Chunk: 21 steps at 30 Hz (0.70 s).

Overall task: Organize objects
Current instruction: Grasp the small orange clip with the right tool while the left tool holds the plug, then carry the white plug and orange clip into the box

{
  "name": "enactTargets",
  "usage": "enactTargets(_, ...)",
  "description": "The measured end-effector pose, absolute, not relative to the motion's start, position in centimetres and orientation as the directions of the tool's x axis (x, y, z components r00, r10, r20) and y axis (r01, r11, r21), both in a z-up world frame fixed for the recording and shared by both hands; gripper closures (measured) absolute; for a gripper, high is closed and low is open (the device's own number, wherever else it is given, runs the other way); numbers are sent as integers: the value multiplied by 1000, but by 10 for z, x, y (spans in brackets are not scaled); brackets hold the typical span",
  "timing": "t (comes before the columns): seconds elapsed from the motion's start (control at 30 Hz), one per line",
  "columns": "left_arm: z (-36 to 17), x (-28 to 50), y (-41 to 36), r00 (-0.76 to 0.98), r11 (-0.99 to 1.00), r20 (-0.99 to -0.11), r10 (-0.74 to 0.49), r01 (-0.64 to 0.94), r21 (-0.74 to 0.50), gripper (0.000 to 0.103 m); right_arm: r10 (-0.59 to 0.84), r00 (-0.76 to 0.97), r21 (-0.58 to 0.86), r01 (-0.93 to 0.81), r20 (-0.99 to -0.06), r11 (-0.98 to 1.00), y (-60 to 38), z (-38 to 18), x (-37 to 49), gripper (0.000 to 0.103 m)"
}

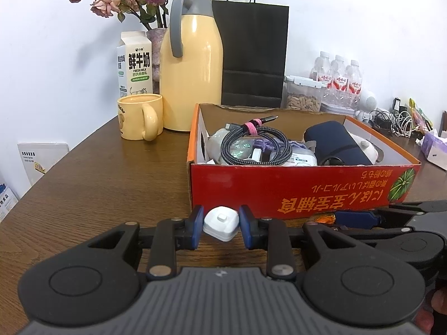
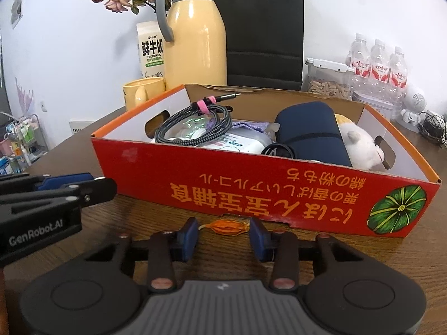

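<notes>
Left tongs (image 1: pixel 220 227) are pinching the hard, light white plug (image 1: pixel 221 222) by its sides, while right tongs (image 2: pixel 223 233) are standing spread around the flimsy orange wrapper (image 2: pixel 227 227).

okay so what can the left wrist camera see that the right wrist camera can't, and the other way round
Only the left wrist view shows the white plug clamped in the left gripper.

Only the right wrist view shows the orange wrapped candy lying on the table, unpinched, just ahead of the right gripper.

Both show the red box holding a coiled cable and a navy pouch, with the yellow thermos behind it.
</notes>
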<state>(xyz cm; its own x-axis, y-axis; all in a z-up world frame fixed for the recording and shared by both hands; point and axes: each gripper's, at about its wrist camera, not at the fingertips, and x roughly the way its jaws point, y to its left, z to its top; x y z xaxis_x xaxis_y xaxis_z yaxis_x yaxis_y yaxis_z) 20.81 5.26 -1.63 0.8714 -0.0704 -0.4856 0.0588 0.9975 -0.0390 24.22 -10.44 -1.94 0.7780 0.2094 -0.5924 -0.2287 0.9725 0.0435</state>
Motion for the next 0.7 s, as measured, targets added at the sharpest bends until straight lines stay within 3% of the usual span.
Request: enactTargets(0.7,17,196,45,911,995,-402,-91,67,-73,75,277,868,40,-286,-411,957,-121,19,208,64)
